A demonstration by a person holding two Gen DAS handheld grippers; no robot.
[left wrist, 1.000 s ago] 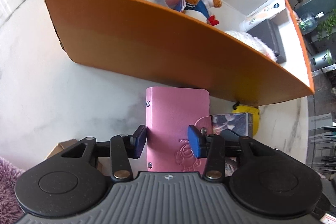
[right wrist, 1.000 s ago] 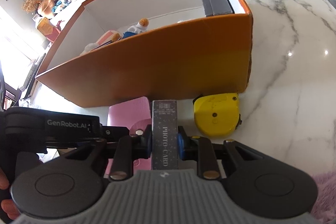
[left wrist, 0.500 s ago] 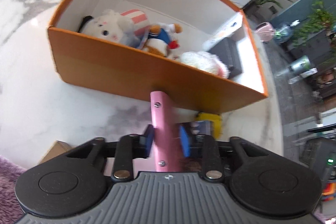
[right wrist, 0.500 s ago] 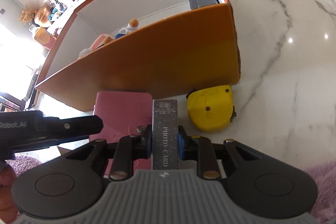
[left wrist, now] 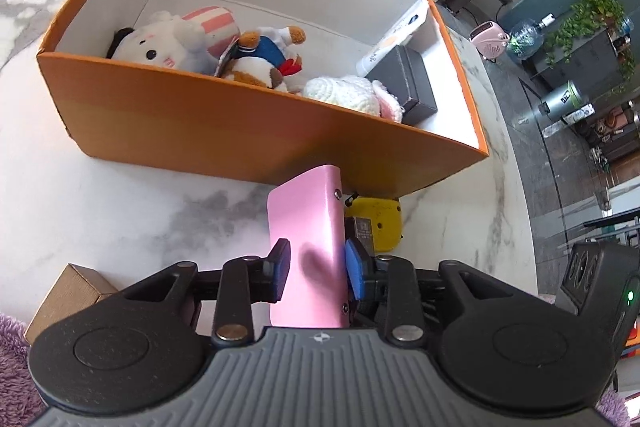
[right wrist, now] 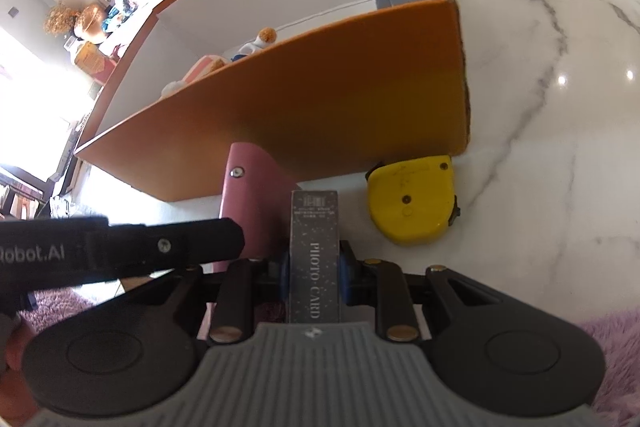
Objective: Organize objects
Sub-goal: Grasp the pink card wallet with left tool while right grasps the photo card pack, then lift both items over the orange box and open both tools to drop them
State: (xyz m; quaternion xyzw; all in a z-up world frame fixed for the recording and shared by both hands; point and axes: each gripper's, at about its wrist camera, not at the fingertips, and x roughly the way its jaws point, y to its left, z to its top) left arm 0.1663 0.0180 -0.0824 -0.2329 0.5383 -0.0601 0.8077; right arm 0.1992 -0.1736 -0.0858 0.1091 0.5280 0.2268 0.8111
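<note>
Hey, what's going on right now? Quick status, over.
Left gripper shut on pink wallet. Right gripper shut on photo-card box. Orange box ahead; its near wall between both items and the inside.

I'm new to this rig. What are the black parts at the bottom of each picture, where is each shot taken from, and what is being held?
No robot here: a person carries two hand-held grippers, each with a fisheye camera looking along its fingers. The black parts are the grippers themselves. In the left wrist view, the left gripper is shut on a pink snap-button card wallet. In the right wrist view, the right gripper is shut on a dark box labelled PHOTO CARD. Ahead on the white marble table stands an open orange cardboard box holding plush toys. A yellow tape measure lies beside its wall.
</note>
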